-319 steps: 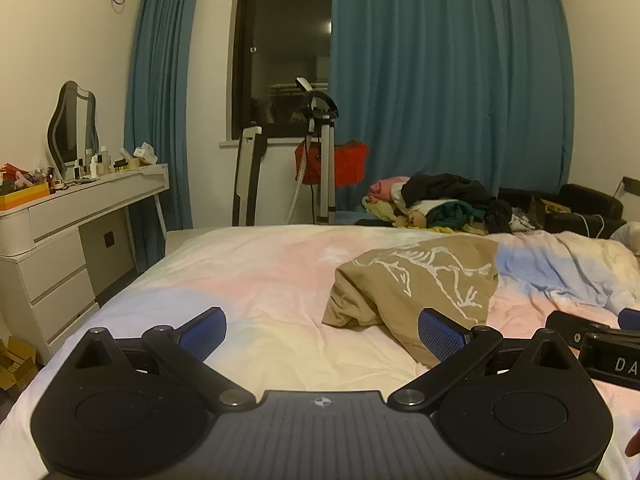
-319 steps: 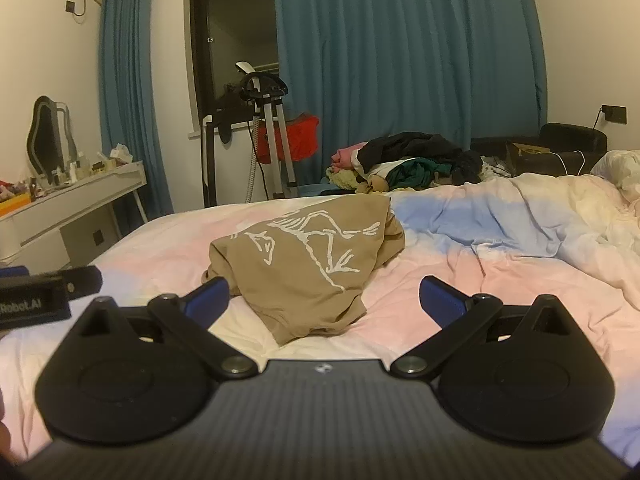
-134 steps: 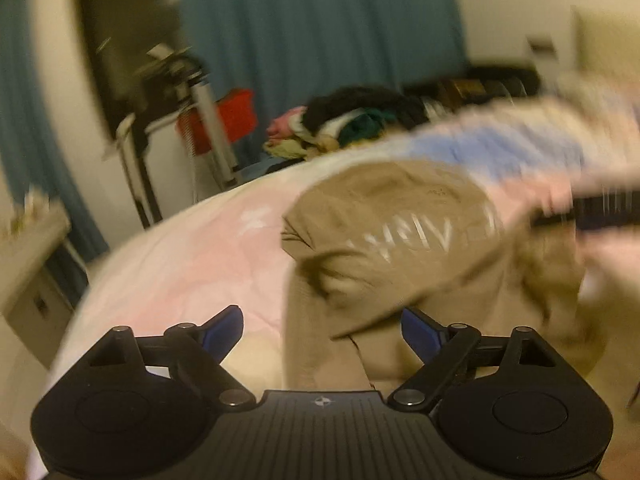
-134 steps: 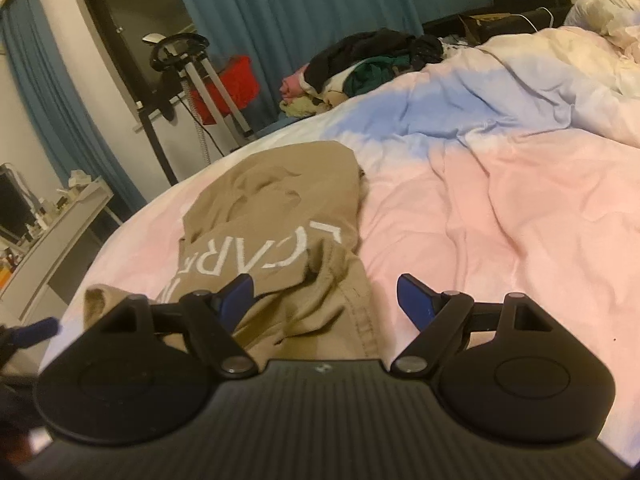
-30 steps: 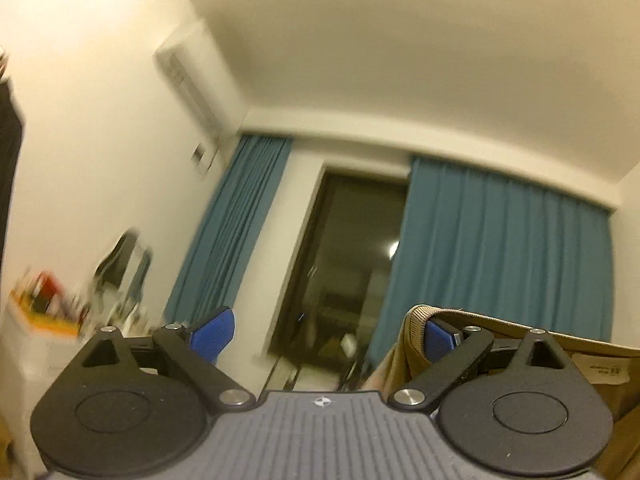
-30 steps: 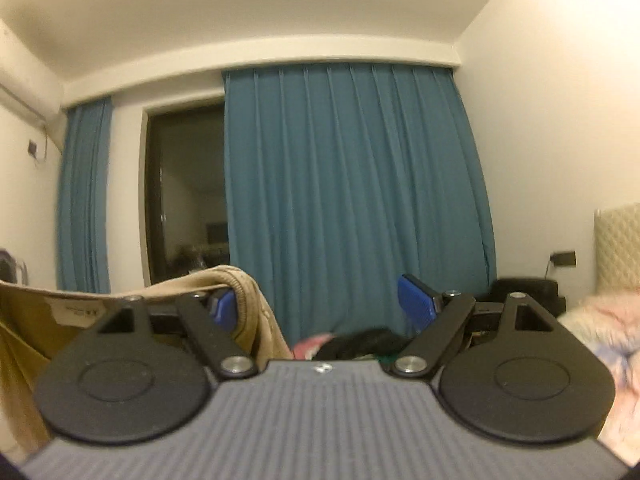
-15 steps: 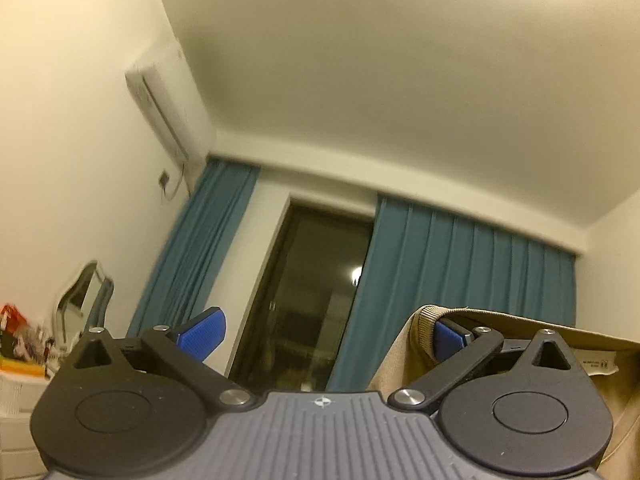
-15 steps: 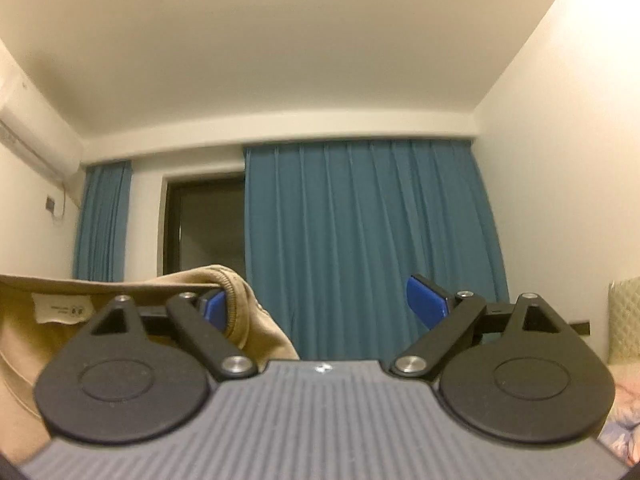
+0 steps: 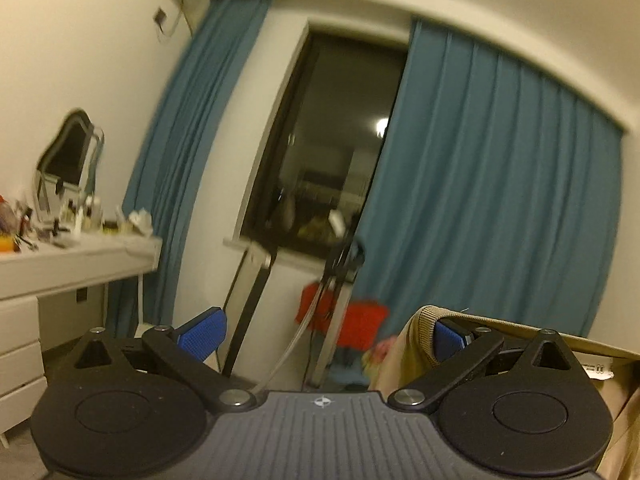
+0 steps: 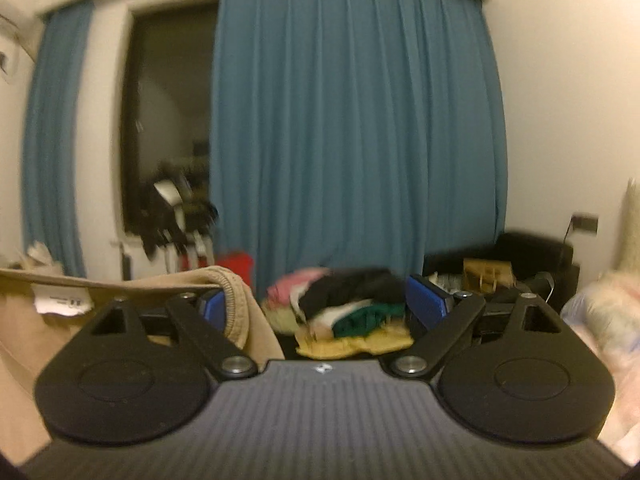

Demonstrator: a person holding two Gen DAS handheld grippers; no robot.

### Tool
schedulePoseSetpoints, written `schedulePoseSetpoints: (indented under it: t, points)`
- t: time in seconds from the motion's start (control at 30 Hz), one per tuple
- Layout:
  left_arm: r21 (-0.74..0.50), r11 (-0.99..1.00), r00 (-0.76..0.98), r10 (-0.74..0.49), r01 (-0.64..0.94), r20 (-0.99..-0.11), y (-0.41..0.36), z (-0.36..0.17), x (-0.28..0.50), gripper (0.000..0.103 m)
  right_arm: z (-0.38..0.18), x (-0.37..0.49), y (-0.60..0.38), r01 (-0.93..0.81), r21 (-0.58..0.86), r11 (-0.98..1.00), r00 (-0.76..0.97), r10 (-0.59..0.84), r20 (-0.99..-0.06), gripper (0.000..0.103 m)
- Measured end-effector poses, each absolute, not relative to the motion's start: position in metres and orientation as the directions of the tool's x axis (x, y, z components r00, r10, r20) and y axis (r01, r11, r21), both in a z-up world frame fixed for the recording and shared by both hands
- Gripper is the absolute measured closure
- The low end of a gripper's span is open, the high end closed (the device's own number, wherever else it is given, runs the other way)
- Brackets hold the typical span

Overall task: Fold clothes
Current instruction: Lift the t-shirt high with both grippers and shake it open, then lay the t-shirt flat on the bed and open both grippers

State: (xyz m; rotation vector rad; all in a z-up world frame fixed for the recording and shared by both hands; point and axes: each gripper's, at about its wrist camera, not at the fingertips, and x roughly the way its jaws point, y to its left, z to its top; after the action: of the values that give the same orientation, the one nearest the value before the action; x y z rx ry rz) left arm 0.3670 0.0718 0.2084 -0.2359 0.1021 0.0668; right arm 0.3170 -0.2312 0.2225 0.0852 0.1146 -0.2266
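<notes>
Both grippers are up in the air, fingers spread wide, aimed at the window wall. Left side of the room: white dresser point(image 9: 76, 268) with a mirror point(image 9: 68, 164) and clutter on top, teal curtain point(image 9: 192, 152) next to it, dark window point(image 9: 340, 152) in the middle. Left gripper point(image 9: 324, 330): jaws apart, tan garment point(image 9: 416, 344) hooked over its right finger only, ribbed hem wrapped around the blue pad point(image 9: 450, 338), white care label point(image 9: 596, 368) visible further right. Nothing pinched between the fingers. Right gripper point(image 10: 320, 306): same story mirrored, jaws apart, the garment's ribbed edge point(image 10: 234, 300) draped over its left finger, cloth hanging down off frame left. The garment spans between the two grippers, off the bed. Behind: clothes pile point(image 10: 348, 308), dark armchair point(image 10: 532, 256), pale bedding point(image 10: 604, 308) far right. Right view is motion-blurred.
</notes>
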Motion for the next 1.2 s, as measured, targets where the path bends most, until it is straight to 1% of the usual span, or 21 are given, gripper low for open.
schedulePoseSetpoints:
  t: [0.07,0.17,0.27,0.37,0.47,0.53,0.57,0.6,0.67,0.83,0.93,1.03,1.2]
  points:
    - [-0.213,0.974,0.985,0.048,-0.084,-0.169,0.064,0.163,0.422,0.000,0.186,0.364,-0.233,0.244,0.074,0.967,0.960,-0.230,-0.157,0.013]
    - [-0.215,0.973,0.950,0.010,-0.081,-0.312,0.052,0.077,0.492,0.000,0.116,0.437,-0.239,0.266,0.078,0.961,0.934,-0.237,-0.268,0.013]
    - [-0.214,0.974,0.876,-0.039,-0.074,-0.480,0.050,0.006,0.556,0.001,0.045,0.483,-0.236,0.277,0.069,0.958,0.886,-0.227,-0.405,0.013]
    - [-0.189,0.980,0.761,-0.081,-0.056,-0.644,0.046,-0.061,0.604,0.001,0.003,0.515,-0.234,0.209,0.065,0.976,0.819,-0.139,-0.556,0.014]
    - [-0.160,0.987,0.618,-0.130,0.007,-0.775,0.034,-0.107,0.619,0.001,-0.039,0.548,-0.232,0.140,0.073,0.988,0.722,-0.051,-0.690,0.014]
    - [-0.147,0.988,0.554,-0.148,0.047,-0.819,0.033,-0.120,0.625,0.000,-0.058,0.561,-0.228,0.073,0.102,0.992,0.652,0.030,-0.758,0.014]
    - [-0.141,0.988,0.529,-0.154,0.066,-0.834,0.034,-0.123,0.628,0.000,-0.061,0.556,-0.226,0.044,0.111,0.993,0.640,0.057,-0.766,0.014]
    - [-0.136,0.988,0.524,-0.156,0.078,-0.838,0.034,-0.122,0.626,0.000,-0.060,0.551,-0.223,0.011,0.118,0.993,0.636,0.084,-0.767,0.014]
    - [-0.127,0.988,0.562,-0.151,0.083,-0.813,0.035,-0.112,0.609,0.000,-0.052,0.541,-0.216,-0.025,0.143,0.989,0.649,0.125,-0.750,0.014]
    - [-0.109,0.990,0.656,-0.143,0.092,-0.741,0.038,-0.085,0.564,0.000,-0.017,0.477,-0.208,-0.038,0.187,0.982,0.745,0.153,-0.649,0.014]
    - [-0.118,0.989,0.740,-0.147,0.092,-0.656,0.034,-0.070,0.507,0.000,0.005,0.427,-0.208,-0.054,0.219,0.974,0.796,0.175,-0.580,0.013]
    - [-0.088,0.990,0.805,-0.139,0.108,-0.576,0.022,-0.050,0.438,0.000,0.022,0.373,-0.204,-0.063,0.237,0.970,0.830,0.182,-0.527,0.013]
    - [-0.069,0.990,0.860,-0.144,0.126,-0.490,0.016,-0.008,0.319,0.000,0.052,0.277,-0.191,-0.088,0.233,0.968,0.870,0.188,-0.455,0.013]
